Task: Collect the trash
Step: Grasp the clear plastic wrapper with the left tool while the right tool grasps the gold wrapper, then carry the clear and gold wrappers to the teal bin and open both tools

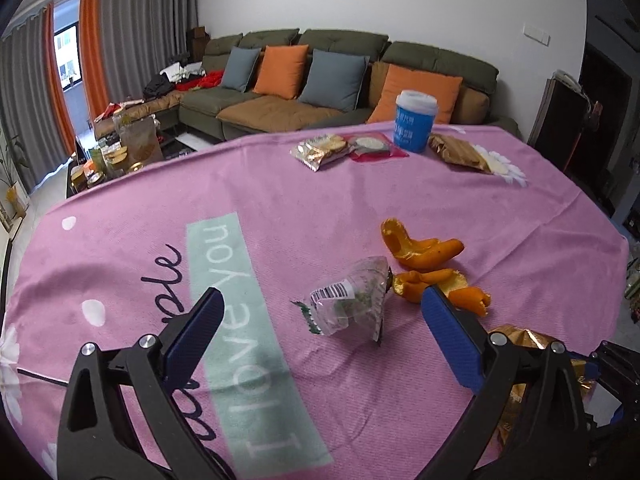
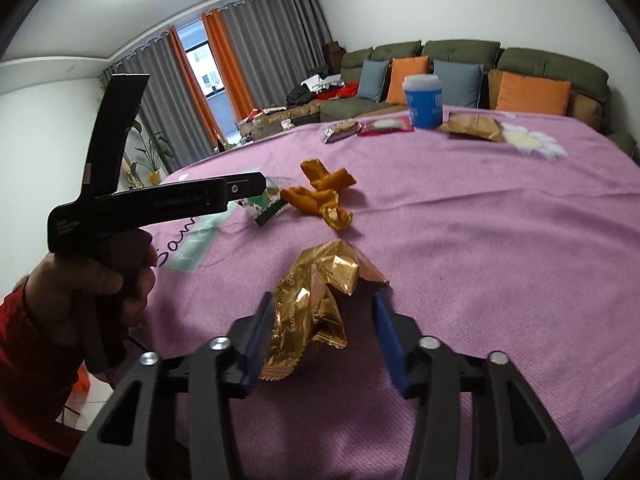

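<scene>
A crumpled gold wrapper (image 2: 316, 300) lies on the pink cloth (image 2: 480, 260) at the near edge of the surface, between the fingers of the right gripper (image 2: 324, 332). The left blue pad (image 2: 258, 344) touches the wrapper's side, while the right pad stands a little clear of it, so the jaws are partly drawn together but not clamped on it.

Farther in, a clear plastic wrapper (image 1: 352, 300) with a barcode label lies between the widely spread fingers of the left gripper (image 1: 320, 308), which hangs above the cloth and touches nothing. Just beside that wrapper, to its right in the left wrist view, lie pieces of orange peel (image 1: 420, 248), one of them near the gripper's right fingertip. In the right wrist view a hand (image 2: 104, 276) with a red sleeve holds the left gripper's black handle.

At the far edge of the surface stand a blue cup (image 1: 414, 122) with a white lid, with a packet of biscuits (image 1: 320, 150) and a red packet (image 1: 376, 146) to its left and a brown wrapper (image 1: 460, 152) to its right.

Beyond the surface are a green sofa (image 1: 440, 60) with orange and grey cushions, and grey and orange curtains (image 1: 132, 32)
</scene>
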